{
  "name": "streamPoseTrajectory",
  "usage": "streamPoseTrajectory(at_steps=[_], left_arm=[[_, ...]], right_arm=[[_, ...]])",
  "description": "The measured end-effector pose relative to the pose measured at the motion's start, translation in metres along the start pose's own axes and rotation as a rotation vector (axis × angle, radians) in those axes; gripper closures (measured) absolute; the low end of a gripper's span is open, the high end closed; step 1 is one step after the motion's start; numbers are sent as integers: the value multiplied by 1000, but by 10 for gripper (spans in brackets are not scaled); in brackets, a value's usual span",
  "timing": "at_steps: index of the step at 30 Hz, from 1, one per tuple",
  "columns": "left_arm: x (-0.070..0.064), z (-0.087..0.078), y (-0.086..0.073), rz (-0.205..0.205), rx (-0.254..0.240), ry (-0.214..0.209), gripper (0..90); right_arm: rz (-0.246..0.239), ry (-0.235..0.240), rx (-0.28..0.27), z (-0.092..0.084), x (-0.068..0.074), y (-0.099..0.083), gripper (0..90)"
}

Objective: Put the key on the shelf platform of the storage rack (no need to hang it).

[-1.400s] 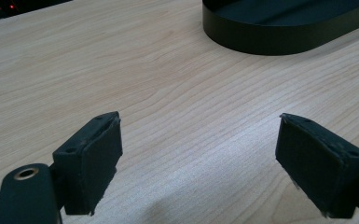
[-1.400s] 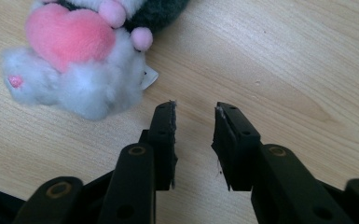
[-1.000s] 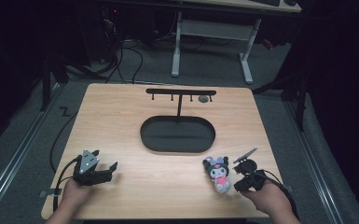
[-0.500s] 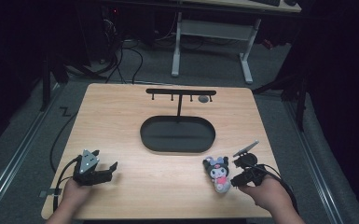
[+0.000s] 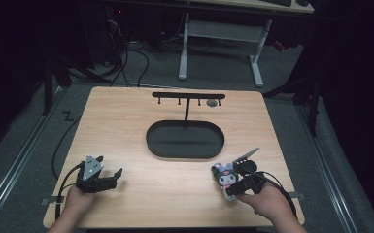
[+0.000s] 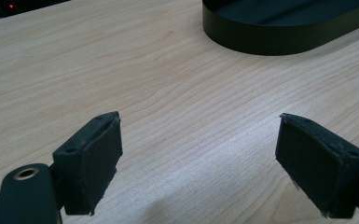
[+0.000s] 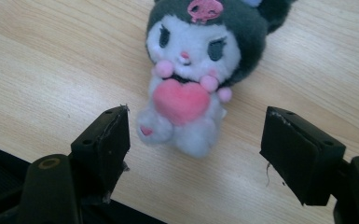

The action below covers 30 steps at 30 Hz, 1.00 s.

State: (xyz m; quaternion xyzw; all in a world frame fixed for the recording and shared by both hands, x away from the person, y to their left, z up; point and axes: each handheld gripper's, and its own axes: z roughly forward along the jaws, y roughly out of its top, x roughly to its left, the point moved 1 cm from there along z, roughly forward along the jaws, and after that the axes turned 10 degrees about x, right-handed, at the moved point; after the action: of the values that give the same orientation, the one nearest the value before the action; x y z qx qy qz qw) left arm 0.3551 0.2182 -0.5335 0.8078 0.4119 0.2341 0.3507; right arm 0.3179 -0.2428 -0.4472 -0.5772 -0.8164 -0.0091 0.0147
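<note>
Dark floor, cables and a white desk frame surround the pale wooden surface, which carries a black oval tray with a thin T-shaped hanger stand rising at its far edge. Near the front right corner lies a small plush doll with a dark hood, white face and pink heart on its chest. In the right gripper view the plush doll lies flat on its back just ahead of the right claw, its long axis running away from the claw, feet nearest and head farthest; its legs sit between the two pads without touching either. That claw's jaws have just been opening and now stand wide apart, holding nothing. In the high view the right claw sits just at the near right side of the doll, so the right hand is plainly the nearer one; a grasp would likely mean pushing slightly forward so the pads bracket the body across its narrow width. The left claw rests well apart at the front left, and in the left gripper view its pads stand wide open over bare wood, empty, with the tray wall ahead. Counted: one doll, one tray, one stand, two claws.
</note>
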Motion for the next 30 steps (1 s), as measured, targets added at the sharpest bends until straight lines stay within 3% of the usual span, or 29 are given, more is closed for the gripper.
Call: streamPoseTrajectory(at_steps=[8, 21, 24, 30], left_arm=[[0, 0, 0, 0, 0, -1, 154], [0, 0, 0, 2, 2, -1, 154], [0, 0, 0, 0, 1, -1, 154], [0, 0, 0, 2, 0, 1, 154]], right_arm=[[1, 12, 33, 18, 9, 4, 238], [13, 19, 62, 36, 8, 5, 236], [13, -2, 63, 38, 8, 4, 262], [-2, 10, 63, 44, 8, 4, 338]])
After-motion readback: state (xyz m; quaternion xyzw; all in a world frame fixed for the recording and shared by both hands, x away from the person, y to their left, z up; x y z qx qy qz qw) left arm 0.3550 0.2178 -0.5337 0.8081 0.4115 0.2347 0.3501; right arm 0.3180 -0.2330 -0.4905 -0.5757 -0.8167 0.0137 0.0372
